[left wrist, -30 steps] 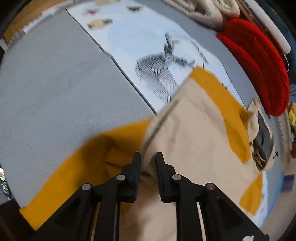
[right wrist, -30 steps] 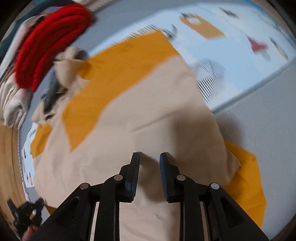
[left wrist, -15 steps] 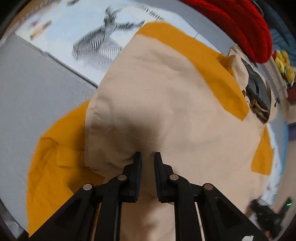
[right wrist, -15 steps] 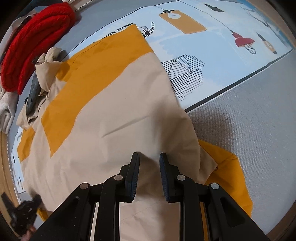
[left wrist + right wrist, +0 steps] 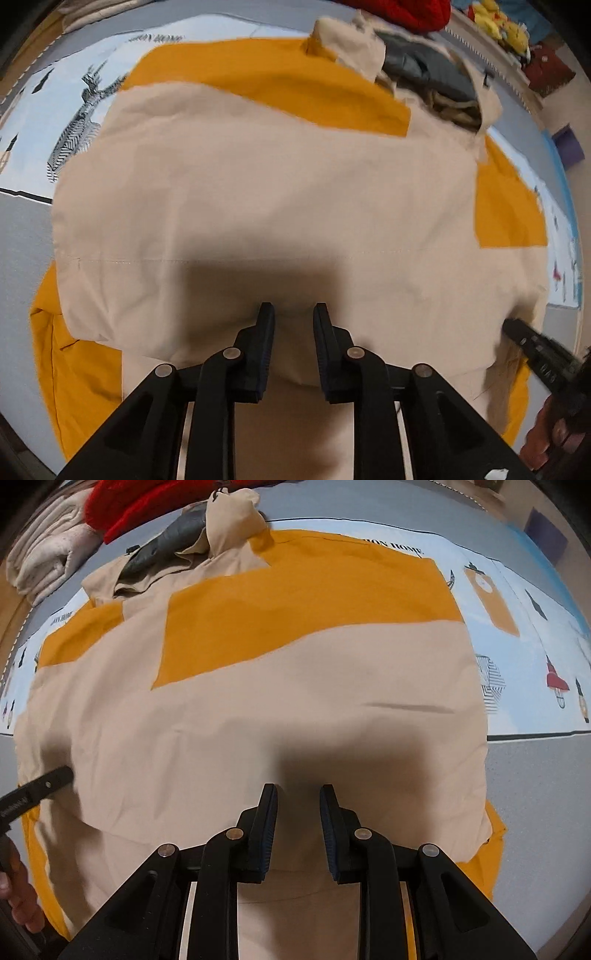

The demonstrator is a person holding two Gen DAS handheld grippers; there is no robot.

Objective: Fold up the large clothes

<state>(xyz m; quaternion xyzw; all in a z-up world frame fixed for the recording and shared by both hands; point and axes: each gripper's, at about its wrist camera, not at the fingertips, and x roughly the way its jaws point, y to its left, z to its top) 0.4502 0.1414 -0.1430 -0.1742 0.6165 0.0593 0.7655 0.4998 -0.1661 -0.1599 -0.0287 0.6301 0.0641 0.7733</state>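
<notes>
A large beige and mustard-yellow jacket (image 5: 266,192) lies spread on the floor mat, its hood (image 5: 424,70) at the far end; it also fills the right wrist view (image 5: 258,701). A beige fold of its lower part lies doubled over the body. My left gripper (image 5: 293,312) is shut on the near beige edge of the fold. My right gripper (image 5: 298,792) is shut on the same beige edge further right. Each gripper's side shows at the edge of the other view.
A printed light-blue play mat (image 5: 517,602) lies under the jacket on grey carpet (image 5: 535,794). A red knitted item (image 5: 147,502) and folded cream fabric (image 5: 48,554) lie beyond the hood. Yellow toys (image 5: 498,22) sit far right.
Both grippers have carried the beige lower edge forward over the jacket body, and the fold now lies flatter and wider. Both views swung to face the hood.
</notes>
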